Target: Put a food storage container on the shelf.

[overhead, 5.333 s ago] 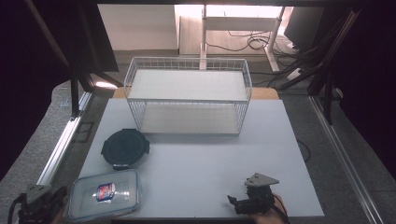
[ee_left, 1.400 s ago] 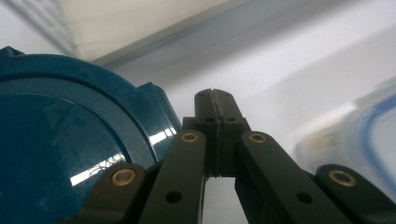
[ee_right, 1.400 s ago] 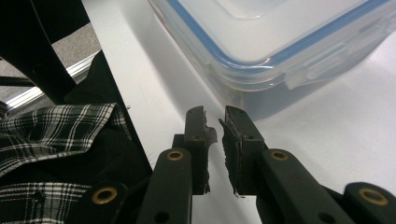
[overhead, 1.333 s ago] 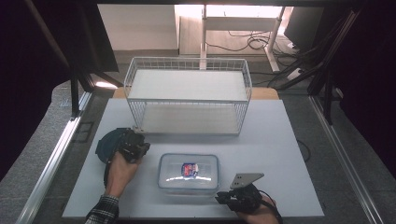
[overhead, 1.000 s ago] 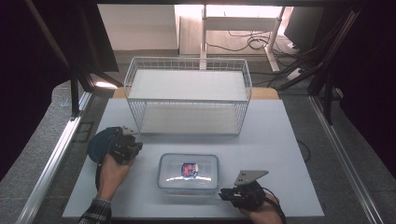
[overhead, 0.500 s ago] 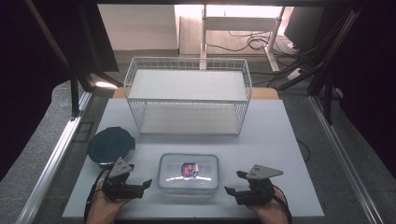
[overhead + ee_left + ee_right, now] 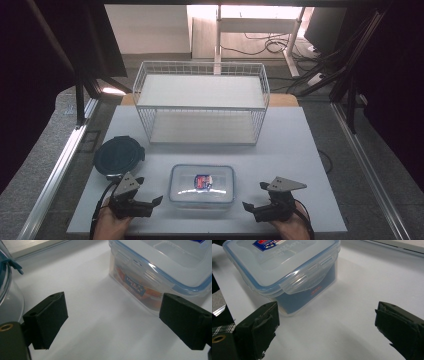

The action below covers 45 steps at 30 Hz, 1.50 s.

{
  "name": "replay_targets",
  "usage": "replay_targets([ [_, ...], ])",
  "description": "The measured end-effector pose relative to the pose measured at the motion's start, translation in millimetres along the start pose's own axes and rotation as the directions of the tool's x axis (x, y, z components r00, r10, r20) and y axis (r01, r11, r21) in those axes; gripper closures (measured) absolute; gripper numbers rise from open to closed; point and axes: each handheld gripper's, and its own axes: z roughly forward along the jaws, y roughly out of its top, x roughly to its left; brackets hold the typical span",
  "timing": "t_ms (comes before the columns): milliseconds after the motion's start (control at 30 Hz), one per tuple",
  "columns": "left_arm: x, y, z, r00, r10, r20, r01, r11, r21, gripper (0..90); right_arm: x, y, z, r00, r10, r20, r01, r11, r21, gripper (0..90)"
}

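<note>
Lab: framed rig (image 7: 80,100), trailing cables (image 7: 260,47)

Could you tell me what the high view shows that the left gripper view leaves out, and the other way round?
The high view takes in the white wire rack at the back of the table, the right gripper with open jaws, and the round container's dark lid from above. The left gripper view gives the side label on the clear lidded box and orange contents behind it, seen between the left gripper's open jaws. Both show that box, the white tabletop and the round container.
</note>
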Motion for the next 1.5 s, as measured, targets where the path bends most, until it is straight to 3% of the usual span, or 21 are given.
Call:
replay_targets([
  [267, -1.4, 8.6, 1.3, 0.9997, -0.008, 0.024, 0.007, 0.9996, 0.027, 8.7, 2.0, 5.5, 3.3, 0.9995, -0.025, 0.017, 0.025, 1.0, 0.016, 5.3],
  [433, -3.9, 17.9, 3.3, 0.9966, -0.025, 0.078, 0.021, 0.9986, 0.049, 8.0, 5.3, 13.6, 5.4, 0.9989, 0.006, -0.047, -0.006, 1.0, -0.005, 6.4],
  [533, -3.0, 25.4, 6.4, 0.9924, -0.054, 0.111, 0.049, 0.9975, 0.052, 5.7, 5.5, 19.7, 6.3, 0.9985, 0.021, -0.051, -0.021, 1.0, -0.014, 4.7],
  [633, -2.1, 33.8, 11.7, 0.9825, -0.063, 0.175, 0.053, 0.9966, 0.063, 4.1, 4.9, 27.6, 8.8, 0.9973, 0.038, -0.063, -0.039, 0.999, -0.007, 2.6],
  [733, -3.5, 42.6, 20.5, 0.9743, -0.063, 0.216, 0.048, 0.9961, 0.073, 2.9, 5.6, 35.6, 13.6, 0.9979, 0.027, -0.058, -0.026, 0.999, 0.02, 1.7],
  [833, -6.2, 51.8, 32.5, 0.9719, -0.056, 0.229, 0.032, 0.994, 0.105, 2.9, 4.3, 43.5, 23.7, 0.9944, 0.064, -0.084, -0.058, 0.996, 0.064, 0.9],
  [900, -5.7, 57.1, 41.6, 0.9663, -0.071, 0.247, 0.041, 0.9914, 0.124, 2.3, 3.2, 48.4, 34.0, 0.9907, 0.084, -0.107, -0.074, 0.992, 0.098, 0.8],
  [933, -5.2, 58.8, 46.2, 0.9627, -0.082, 0.258, 0.051, 0.9908, 0.126, 0.4, 3.6, 51.2, 42.6, 0.9887, 0.09, -0.119, -0.075, 0.989, 0.128, 0.8],
  [1000, -3.3, 59.5, 55.0, 0.9516, -0.107, 0.288, 0.068, 0.9875, 0.142, 0.0, 4.3, 52.3, 47.3, 0.987, 0.09, -0.133, -0.071, 0.988, 0.139, 0.7],
  [1033, -2.4, 58.3, 58.4, 0.9388, -0.131, 0.318, 0.088, 0.9853, 0.146, 0.0, 5.1, 52.9, 51.8, 0.9835, 0.095, -0.154, -0.072, 0.986, 0.148, 0.4],
  [1067, -1.0, 55.1, 62.7, 0.9169, -0.172, 0.36, 0.12, 0.9793, 0.163, 0.0, 5.5, 53.4, 59.2, 0.9721, 0.124, -0.199, -0.092, 0.982, 0.163, 0.4],
  [1100, -1.0, 55.1, 62.7, 0.9169, -0.172, 0.36, 0.12, 0.9793, 0.163, 0.0, 5.5, 53.4, 59.2, 0.9721, 0.124, -0.199, -0.092, 0.982, 0.163, 0.4],
  [1167, 0.9, 52.2, 63.7, 0.9035, -0.201, 0.379, 0.139, 0.9731, 0.184, 0.0, 2.5, 51.4, 66.5, 0.9488, 0.188, -0.254, -0.138, 0.97, 0.201, 0.0],
  [1200, 1.6, 50.4, 64.3, 0.8941, -0.221, 0.389, 0.153, 0.9681, 0.199, 0.0, 2.5, 51.4, 66.5, 0.9488, 0.188, -0.254, -0.138, 0.97, 0.201, 0.0],
  [1267, 2.4, 46.1, 64.9, 0.8708, -0.269, 0.412, 0.185, 0.9549, 0.232, 0.0, -2.7, 48.0, 69.7, 0.9258, 0.246, -0.287, -0.184, 0.956, 0.227, 0.0],
  [1300, 2.8, 44.4, 64.5, 0.8626, -0.278, 0.422, 0.188, 0.9515, 0.244, 0.0, -4.8, 46.2, 70.0, 0.9138, 0.274, -0.299, -0.206, 0.948, 0.241, 0.7],
  [1333, 3.2, 43.5, 63.4, 0.8563, -0.291, 0.427, 0.194, 0.947, 0.256, 0.0, -5.8, 45.5, 69.2, 0.9084, 0.288, -0.303, -0.217, 0.944, 0.247, 2.0],
  [1400, 4.1, 42.3, 60.0, 0.8513, -0.305, 0.427, 0.208, 0.9435, 0.258, 3.4, -5.1, 45.7, 66.7, 0.908, 0.295, -0.297, -0.225, 0.942, 0.249, 5.2],
  [1433, 4.6, 42.3, 57.0, 0.8526, -0.302, 0.426, 0.206, 0.944, 0.258, 6.6, -4.1, 46.6, 64.5, 0.9103, 0.297, -0.288, -0.227, 0.941, 0.251, 8.4],
  [1500, 3.5, 42.4, 49.0, 0.8639, -0.282, 0.417, 0.194, 0.9507, 0.242, 14.1, -3.7, 49.5, 57.6, 0.9122, 0.314, -0.263, -0.249, 0.935, 0.253, 18.4],
])
